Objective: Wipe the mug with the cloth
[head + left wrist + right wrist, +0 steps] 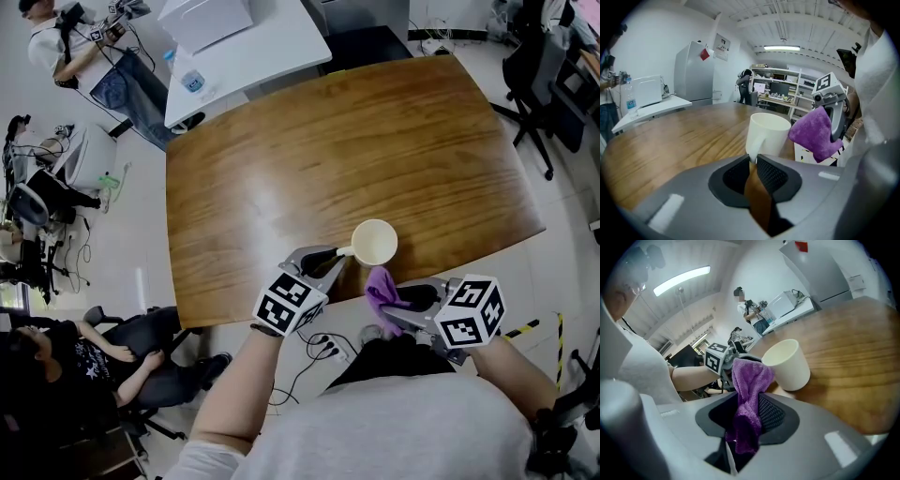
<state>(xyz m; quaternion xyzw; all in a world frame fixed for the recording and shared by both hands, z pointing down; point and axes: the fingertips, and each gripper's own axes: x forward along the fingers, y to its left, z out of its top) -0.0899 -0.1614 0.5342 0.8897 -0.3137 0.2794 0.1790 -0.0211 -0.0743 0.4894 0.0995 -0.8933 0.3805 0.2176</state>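
The left gripper (pixel 334 258) is clamped on the handle of the mug (pixel 374 242), near the table's (pixel 309 141) front edge. The right gripper (pixel 405 302) pinches the cloth (pixel 381 285) just beside the mug. Both items are secured; the wiping itself appears to remain

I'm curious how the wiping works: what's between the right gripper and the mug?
The purple cloth, pinched in the right gripper, sticks out toward the mug; the head view shows it.
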